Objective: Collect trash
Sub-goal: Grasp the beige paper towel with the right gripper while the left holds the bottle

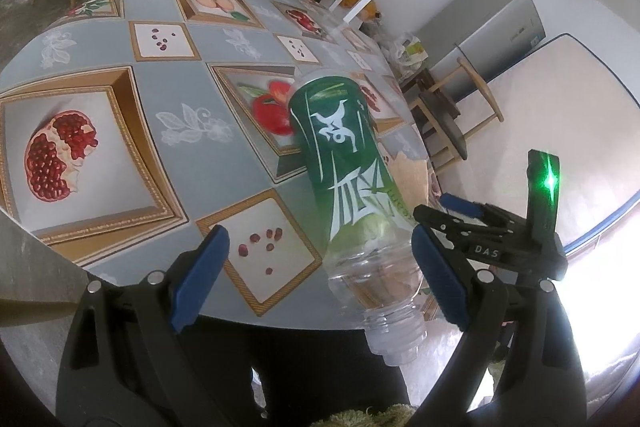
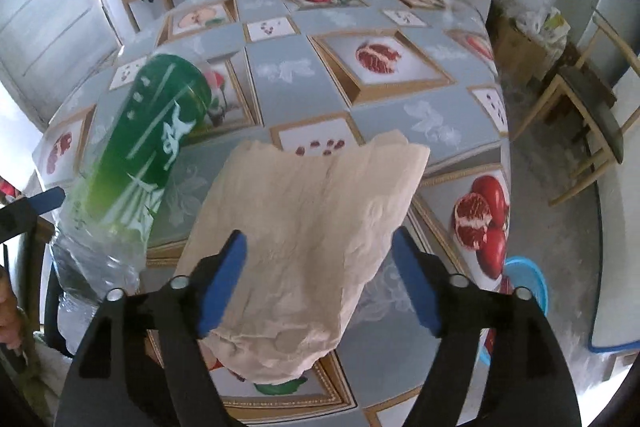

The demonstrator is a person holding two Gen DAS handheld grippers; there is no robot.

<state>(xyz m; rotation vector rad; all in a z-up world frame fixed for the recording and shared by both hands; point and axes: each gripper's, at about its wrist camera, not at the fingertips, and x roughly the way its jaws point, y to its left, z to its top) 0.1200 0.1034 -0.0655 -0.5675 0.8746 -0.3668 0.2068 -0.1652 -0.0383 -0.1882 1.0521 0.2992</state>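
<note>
**Plastic bottle and crumpled paper both framed, neither yet gripped**

Green-labelled and clear at the neck, the bottle (image 1: 348,195) sits between the jaws of the left gripper (image 1: 320,239), which are spread wide. It is tilted, with its neck pointing back toward the wrist and its base pointing away beyond the fingertips. It lies much closer to the right-hand pad than to the left one and may be touching it. I cannot tell whether it rests on the table (image 1: 168,83) or overhangs the near edge.

The right gripper (image 2: 320,239) is also wide open. A crumpled beige paper (image 2: 304,227) fills the space between its jaws and extends ahead of the tips. The left-hand pad overlaps the edge of the sheet, while the right-hand pad stands just clear of it. The sheet appears to lie on the patterned cloth near the table's edge.

I judge this to be the pick-up step, with both pieces of trash lined up and neither one clamped.

The left gripper most likely needs centring first, so that both pads meet the bottle's body before the jaws close. A slick, round body could roll or squirt out of an off-centre pinch. The right jaws should close firmly enough to bunch the thin paper rather than slide over it.

A blue tub (image 2: 528,279) shows on the floor past the right-hand jaw. It is possibly the place for the trash.
</note>
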